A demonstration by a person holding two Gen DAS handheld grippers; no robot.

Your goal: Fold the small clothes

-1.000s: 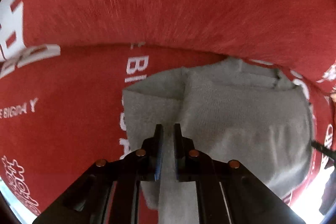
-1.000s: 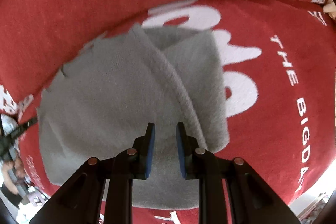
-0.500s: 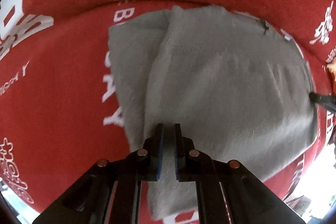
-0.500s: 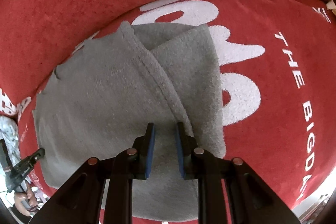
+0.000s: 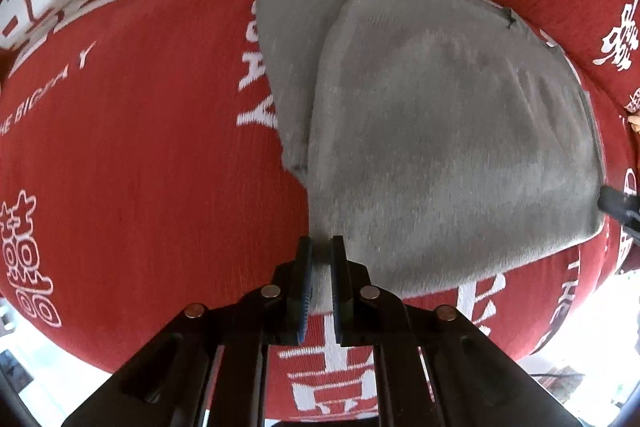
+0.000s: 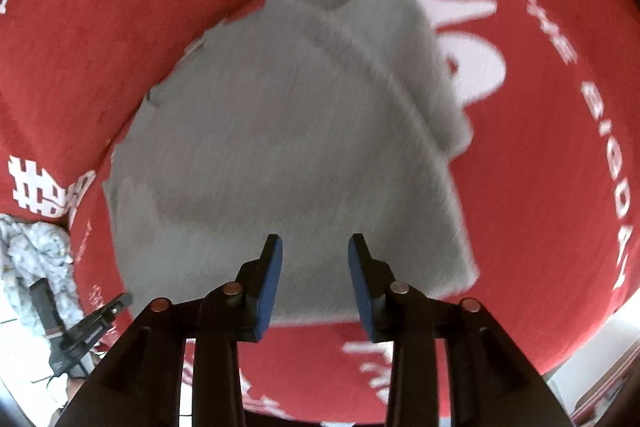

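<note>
A grey knitted garment [image 5: 440,127] lies folded on a red cushion cover, with a doubled flap along one side. My left gripper [image 5: 320,243] is shut on the garment's near corner, and grey cloth shows between its pads. The right gripper [image 6: 316,243] hovers over the garment's [image 6: 280,147] near edge. Its jaws are opening, the blue pads stand apart and do not press on the cloth. The right gripper's tip [image 5: 616,205] pokes in at the right edge of the left wrist view. The left gripper's tip [image 6: 100,315] shows at the lower left of the right wrist view.
The red cover [image 5: 140,147] carries white lettering and rises into a backrest behind the garment. A pale patterned cloth [image 6: 28,255] lies bunched beyond the cushion's left edge. Bright floor shows past the cushion's front edge [image 5: 580,339].
The right jaws have spread apart and let go of the fold. The left gripper, still shut on the cloth, has moved toward the cushion's front edge, so the garment lies further out in its view.
</note>
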